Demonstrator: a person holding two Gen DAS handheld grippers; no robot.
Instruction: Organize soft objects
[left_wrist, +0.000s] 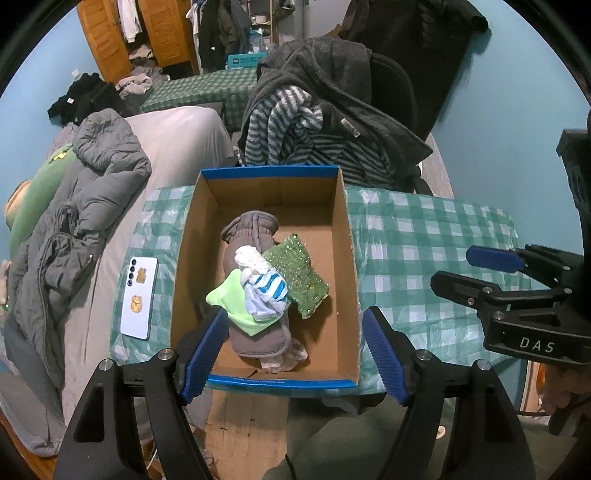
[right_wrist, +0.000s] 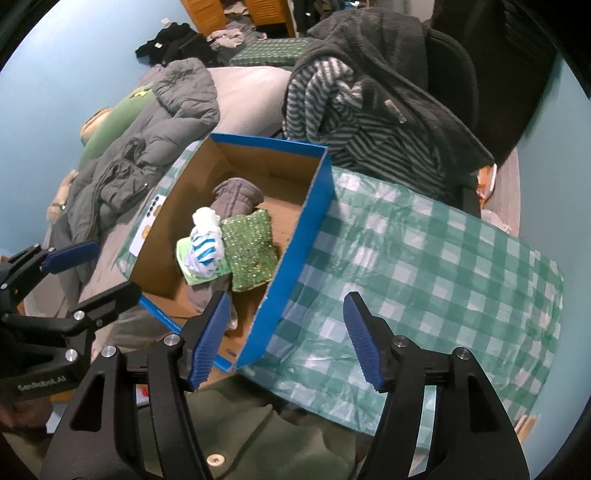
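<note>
1. The left gripper (left_wrist: 293, 354) hangs above the near end of the cardboard box (left_wrist: 347, 236), its 2 blue pads spread wide with nothing between them; it touches nothing.
2. The right gripper (right_wrist: 284, 339) is over the box's near right corner and the checked tablecloth (right_wrist: 424, 266), its jaws parted and empty. In the left wrist view it shows at the right edge (left_wrist: 476, 269), clear of the box.
3. The box, brown inside with a blue rim, sits on the tablecloth with its far end toward a chair heaped with clothes.
4. Inside, a grey padded garment (left_wrist: 255, 232) lies lengthwise along the left half of the floor.
5. On top of it rest a light green cloth (left_wrist: 229, 299), a white and blue striped bundle (left_wrist: 266, 288) and a white balled piece (left_wrist: 248, 258), all touching one another.
6. A green sparkly cloth (left_wrist: 299, 277) leans against the bundle's right side and spreads onto the bare box floor.
7. A pale, crumpled piece (left_wrist: 284, 360) pokes out from under the grey garment at the near end; it may be thin plastic or fabric.
8. A white phone (left_wrist: 139, 297) lies on the tablecloth just left of the box.
9. A grey puffy jacket (left_wrist: 88, 206) lies on the bed to the left, well apart from the box.
</note>
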